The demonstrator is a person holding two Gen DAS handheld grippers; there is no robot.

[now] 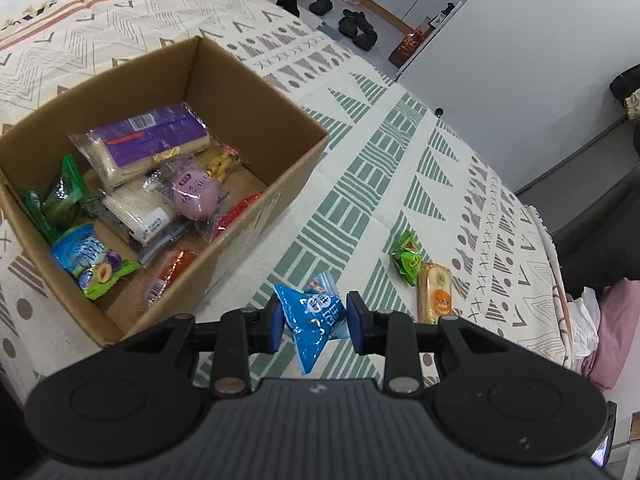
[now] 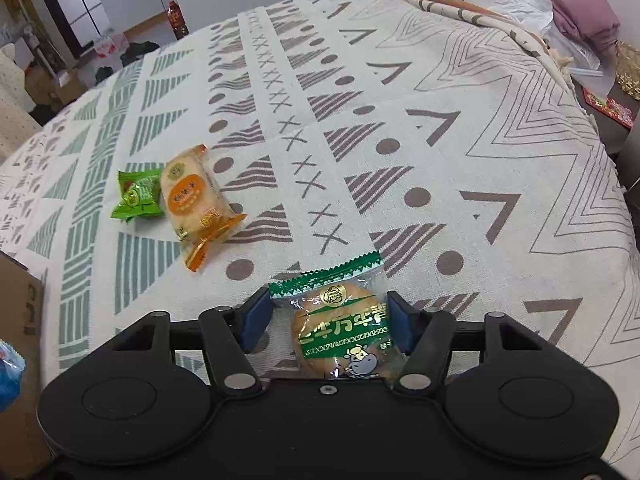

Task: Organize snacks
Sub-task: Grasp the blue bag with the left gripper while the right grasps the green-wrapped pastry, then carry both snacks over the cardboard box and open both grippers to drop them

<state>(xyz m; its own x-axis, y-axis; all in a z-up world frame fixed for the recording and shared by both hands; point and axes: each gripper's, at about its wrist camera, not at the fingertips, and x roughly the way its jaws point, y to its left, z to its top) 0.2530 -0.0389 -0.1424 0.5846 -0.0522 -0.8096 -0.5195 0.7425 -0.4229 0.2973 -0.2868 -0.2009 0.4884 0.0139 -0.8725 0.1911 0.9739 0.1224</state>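
An open cardboard box stands on the patterned bedspread and holds several wrapped snacks. Just right of it, my left gripper is shut on a blue triangular snack packet. In the right wrist view, a green-topped cookie packet lies on the cloth between the pads of my right gripper, and both pads touch its wrapper edges. A small green candy packet and an orange rice-cracker packet lie side by side on the cloth further off. The same green candy packet and cracker packet appear right of my left gripper.
The box's corner shows at the left edge of the right wrist view. A white cabinet panel stands beyond the bed. Pink fabric and white plastic lie off the bed's right edge. Shoes and bags sit on the floor far back.
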